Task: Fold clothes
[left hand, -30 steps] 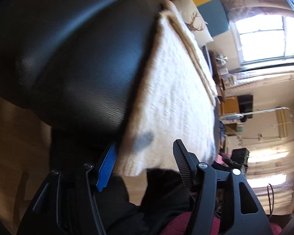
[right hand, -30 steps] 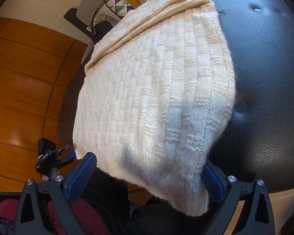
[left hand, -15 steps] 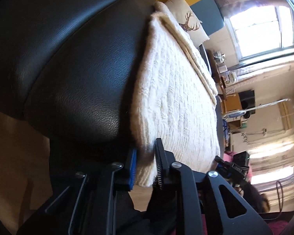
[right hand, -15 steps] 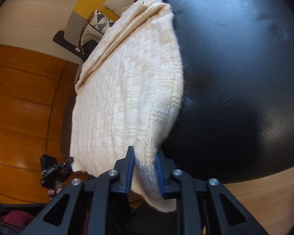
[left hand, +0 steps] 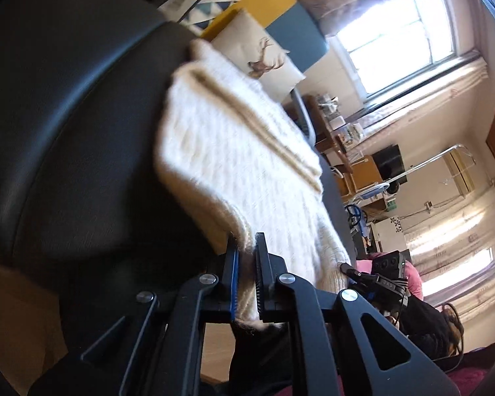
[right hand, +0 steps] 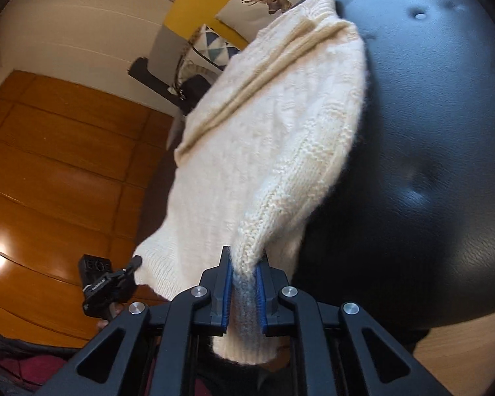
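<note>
Lying across the black padded seat, the cream knitted sweater looks soft, light and floppy, so the left gripper and the still-closing right gripper each pinch a near hem corner.

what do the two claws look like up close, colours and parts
Both the left claw and right claw are matte black plastic with angular linkage arms, round silver pivot bolts and triangular cut-outs. Their fingers carry ribbed blue pads. No sleeves are clearly visible.
</note>
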The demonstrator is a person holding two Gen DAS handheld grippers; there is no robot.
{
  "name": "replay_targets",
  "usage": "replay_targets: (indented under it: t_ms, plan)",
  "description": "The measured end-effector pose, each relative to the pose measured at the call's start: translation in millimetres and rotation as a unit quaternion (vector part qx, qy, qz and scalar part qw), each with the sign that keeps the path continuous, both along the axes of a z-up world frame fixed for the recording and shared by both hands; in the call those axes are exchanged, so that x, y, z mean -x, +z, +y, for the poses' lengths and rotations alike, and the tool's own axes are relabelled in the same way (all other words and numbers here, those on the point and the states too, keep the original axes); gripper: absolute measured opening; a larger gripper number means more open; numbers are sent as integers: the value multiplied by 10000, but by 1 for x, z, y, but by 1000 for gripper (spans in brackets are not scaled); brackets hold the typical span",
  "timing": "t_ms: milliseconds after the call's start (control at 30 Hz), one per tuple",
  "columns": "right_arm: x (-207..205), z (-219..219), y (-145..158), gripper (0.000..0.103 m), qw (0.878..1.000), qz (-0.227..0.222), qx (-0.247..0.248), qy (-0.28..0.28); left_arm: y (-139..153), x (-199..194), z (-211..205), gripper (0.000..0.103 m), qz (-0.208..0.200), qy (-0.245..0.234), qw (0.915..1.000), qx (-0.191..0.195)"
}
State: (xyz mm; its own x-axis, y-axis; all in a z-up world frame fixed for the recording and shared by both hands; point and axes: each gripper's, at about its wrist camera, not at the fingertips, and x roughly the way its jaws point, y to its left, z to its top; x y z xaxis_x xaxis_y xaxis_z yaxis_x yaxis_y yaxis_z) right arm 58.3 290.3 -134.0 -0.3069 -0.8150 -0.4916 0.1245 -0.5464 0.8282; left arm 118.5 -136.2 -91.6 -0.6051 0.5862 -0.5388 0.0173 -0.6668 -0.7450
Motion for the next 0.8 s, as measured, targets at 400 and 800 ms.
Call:
replay_targets:
  t_ms: [400,800]
  plan:
    - [74,15,68,11,9921,810,782,-546,81,127,-13,8,993,32,9935,-559]
    - [259,41,17,33,9842,-317,936,-1468,16,339,-38,14,-611,410,9971,-182]
